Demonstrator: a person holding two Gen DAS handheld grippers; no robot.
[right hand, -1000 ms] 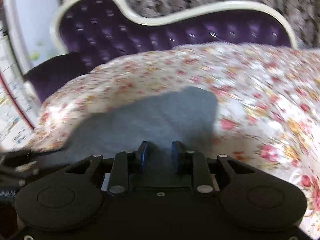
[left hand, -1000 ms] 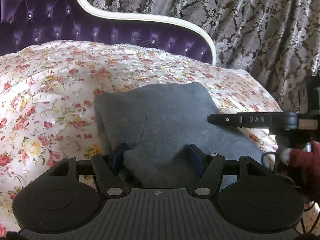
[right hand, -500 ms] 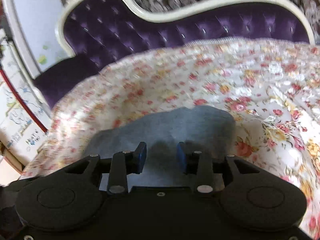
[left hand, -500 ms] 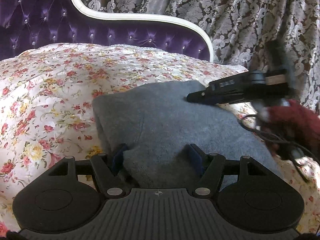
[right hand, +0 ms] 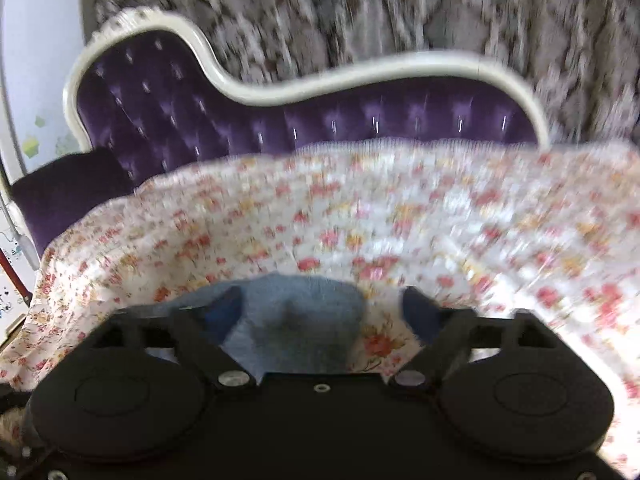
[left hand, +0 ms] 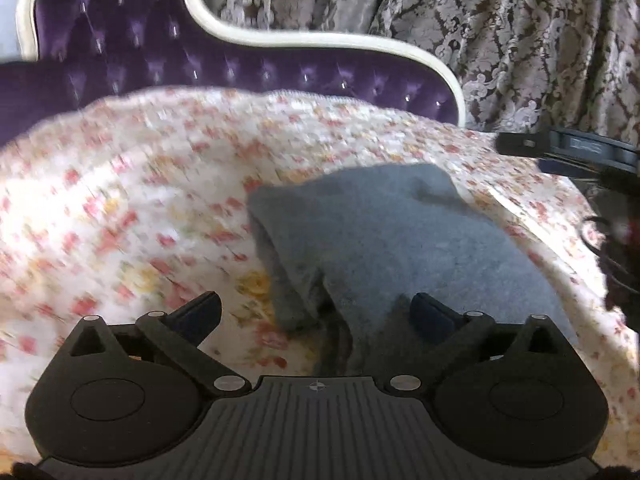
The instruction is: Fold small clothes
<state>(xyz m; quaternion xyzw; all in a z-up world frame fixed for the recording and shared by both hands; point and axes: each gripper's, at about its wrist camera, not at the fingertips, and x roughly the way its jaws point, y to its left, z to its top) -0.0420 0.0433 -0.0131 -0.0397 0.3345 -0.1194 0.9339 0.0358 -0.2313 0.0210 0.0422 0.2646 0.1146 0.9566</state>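
Grey fleece garment (left hand: 392,240), already doubled into a thick pad, lies on the flower-print bedspread (left hand: 120,208) near the bed's front edge. Its long axis runs from the near end, just ahead of the left tongs (left hand: 316,312), away and slightly leftward toward the headboard. The layered fold edge faces left, with a loose lip showing at the near left corner.

Left tongs stand wide open and grip nothing; the right finger (left hand: 430,314) rests over the cloth while the left one sits over bare bedspread, so the fold edge falls between them. Right tongs (right hand: 320,312) are open too, empty, with the garment's far end (right hand: 296,320) lying between and just beyond the fingers; in the left view they hang off to the right, apart from the cloth.

By my judgement the left hand is nearer for any next pinch.

Behind stand a purple tufted headboard (left hand: 160,60) and damask curtain (left hand: 520,40).
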